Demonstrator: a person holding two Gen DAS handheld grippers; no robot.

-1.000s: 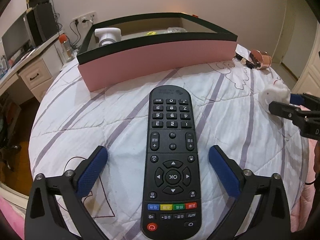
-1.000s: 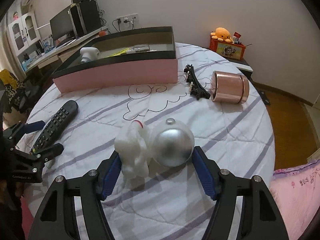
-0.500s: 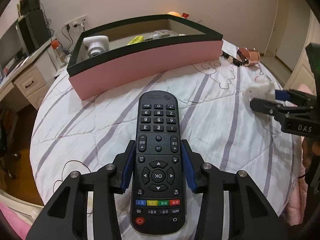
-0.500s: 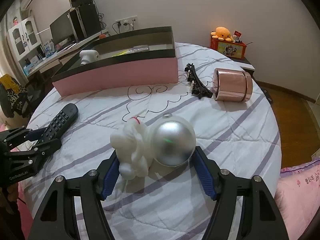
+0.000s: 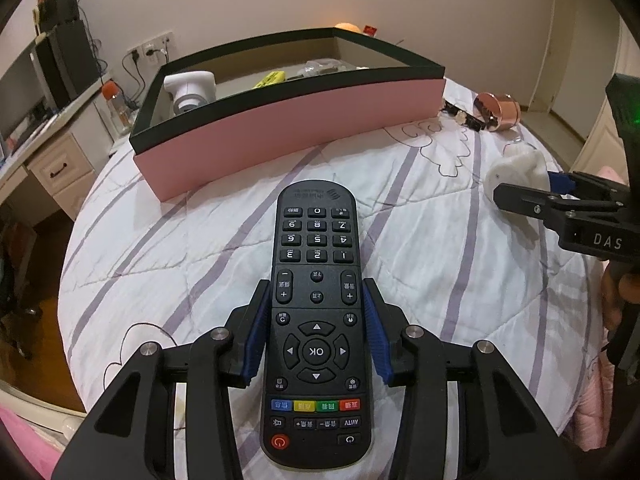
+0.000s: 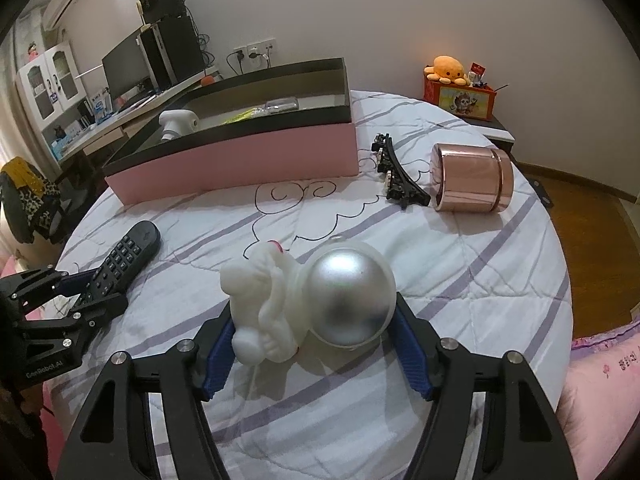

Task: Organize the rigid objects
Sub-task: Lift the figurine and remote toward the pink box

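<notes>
My left gripper (image 5: 317,304) is shut on a black remote control (image 5: 316,280), its blue pads pressing both long sides, held just above the bed; it also shows in the right wrist view (image 6: 128,258). My right gripper (image 6: 312,320) is shut on a white figurine with a silver dome (image 6: 312,300), seen from the left wrist view at the right (image 5: 518,172). A pink box with a black rim (image 5: 288,120) stands at the back of the bed, holding a white device (image 5: 190,90) and small items.
A copper cylinder (image 6: 470,182) lies on its side at the right, with a black hair clip (image 6: 398,176) beside it. A desk with monitor (image 6: 128,64) stands beyond the bed's left edge. A nightstand with an orange plush (image 6: 448,70) is at the far right.
My left gripper closed on the remote and lifted it slightly. My right gripper closed on the white figurine and raised it a little off the quilt.
</notes>
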